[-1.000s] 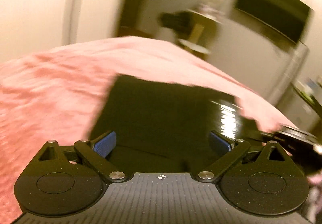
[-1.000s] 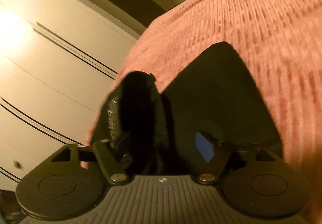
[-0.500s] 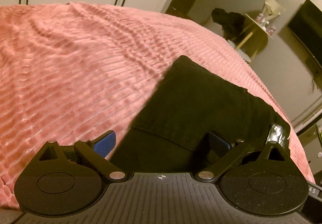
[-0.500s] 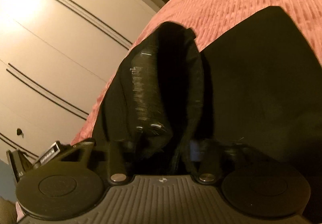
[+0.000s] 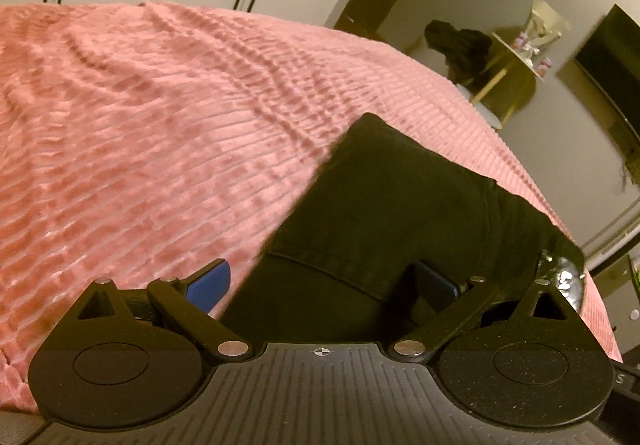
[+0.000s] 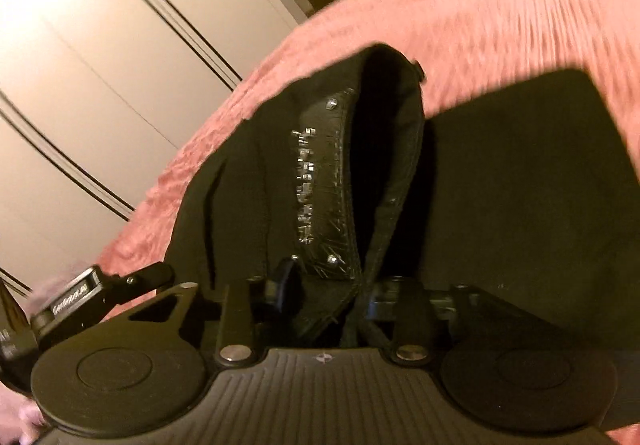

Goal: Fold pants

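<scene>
Ahead of my left gripper [image 5: 322, 281]: black pants [image 5: 400, 221] lie folded on the pink bedspread [image 5: 160, 149].
Left wrist view, grip: my fingers are spread wide and released; the left blue pad [image 5: 210, 282] sits over the bedspread, the right pad [image 5: 434, 279] over the dark cloth.
Left wrist view, right of the gripper: the shiny waistband patch [image 5: 566, 277] shows at the pants' near edge.
Left wrist view, far beyond: a small round table [image 5: 520, 61] carries a few small items I cannot identify.
Right wrist view, grip: my right gripper [image 6: 340, 289] is clenched on the pants [image 6: 500, 205], at the waistband.
Right wrist view, above the fingers: the patch [image 6: 324, 181] stands upright, with a flat folded layer to its right.
Right wrist view, left of the gripper: the left gripper's edge [image 6: 80, 293] pokes in.
</scene>
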`<state>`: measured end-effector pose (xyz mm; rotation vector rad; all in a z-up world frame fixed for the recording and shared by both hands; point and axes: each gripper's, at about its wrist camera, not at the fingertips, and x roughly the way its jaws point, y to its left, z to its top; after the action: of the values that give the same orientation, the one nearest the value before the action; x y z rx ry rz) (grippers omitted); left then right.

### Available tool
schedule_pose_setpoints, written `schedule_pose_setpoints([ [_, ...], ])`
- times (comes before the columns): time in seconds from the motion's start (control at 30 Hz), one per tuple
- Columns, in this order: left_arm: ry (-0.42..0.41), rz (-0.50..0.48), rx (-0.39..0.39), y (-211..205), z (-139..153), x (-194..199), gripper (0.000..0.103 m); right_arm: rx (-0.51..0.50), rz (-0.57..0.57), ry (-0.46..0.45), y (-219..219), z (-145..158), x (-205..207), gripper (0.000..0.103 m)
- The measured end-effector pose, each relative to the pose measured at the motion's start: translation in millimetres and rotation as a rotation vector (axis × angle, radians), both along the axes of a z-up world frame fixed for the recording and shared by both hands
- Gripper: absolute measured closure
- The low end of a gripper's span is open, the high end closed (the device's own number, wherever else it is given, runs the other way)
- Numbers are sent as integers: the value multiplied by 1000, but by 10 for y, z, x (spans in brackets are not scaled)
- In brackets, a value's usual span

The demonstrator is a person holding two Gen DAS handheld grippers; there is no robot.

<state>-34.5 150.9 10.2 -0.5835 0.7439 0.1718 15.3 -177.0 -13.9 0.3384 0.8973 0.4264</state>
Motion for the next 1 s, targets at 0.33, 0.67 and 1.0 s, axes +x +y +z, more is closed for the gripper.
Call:
schedule_pose_setpoints([
  [0.33,-35,82,-32,108,27,-111,2,-142,-14,-275,207,771,-378,82],
  [0.67,-24,47,-11,59,32,-84,2,-186,-96,-354,-116,984,-538,82],
  [1.0,26,-30,46,-88,18,7,2,-227,-202,-208,-523,507,-413,67],
])
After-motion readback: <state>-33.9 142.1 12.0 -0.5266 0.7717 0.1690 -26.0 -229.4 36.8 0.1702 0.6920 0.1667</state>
